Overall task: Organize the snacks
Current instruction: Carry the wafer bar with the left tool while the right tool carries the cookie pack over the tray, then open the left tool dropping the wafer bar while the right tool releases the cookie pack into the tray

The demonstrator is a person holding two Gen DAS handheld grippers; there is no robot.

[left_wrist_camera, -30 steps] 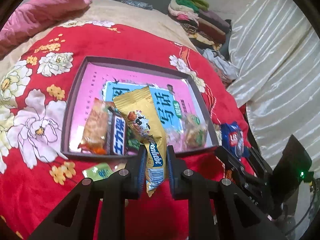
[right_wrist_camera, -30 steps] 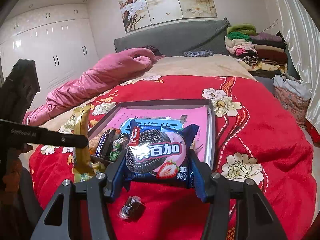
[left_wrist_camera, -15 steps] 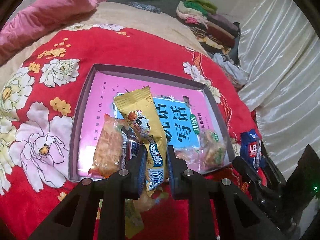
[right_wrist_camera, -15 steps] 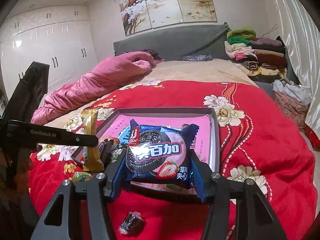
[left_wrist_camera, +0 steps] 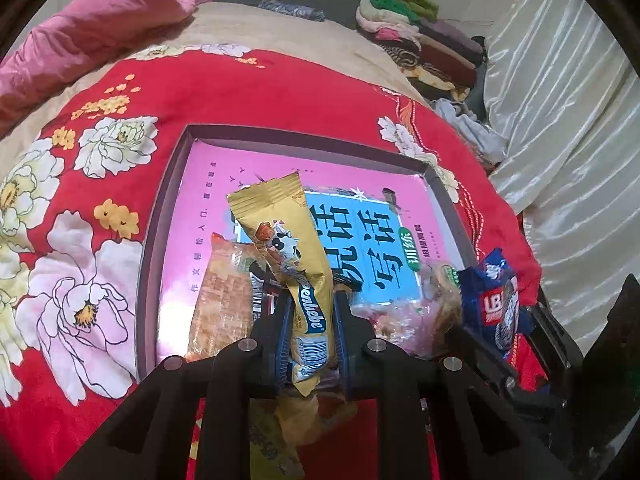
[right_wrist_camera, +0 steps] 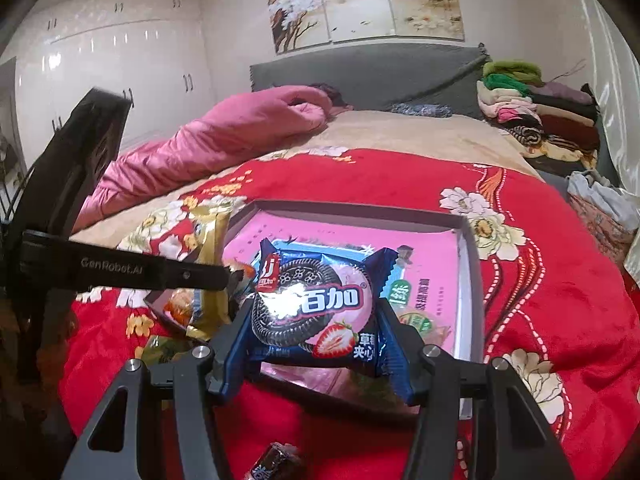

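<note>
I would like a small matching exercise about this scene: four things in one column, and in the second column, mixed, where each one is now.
Things:
1. gold snack pack
2. blue cookie pack
3. orange cracker pack
4. dark wrapped candy

Places:
A. lying in the tray, at its near side
B. on the red blanket, outside the tray
C. between the fingers of the left gripper
D. between the fingers of the right gripper

Pairs: 1-C, 2-D, 3-A, 4-B
</note>
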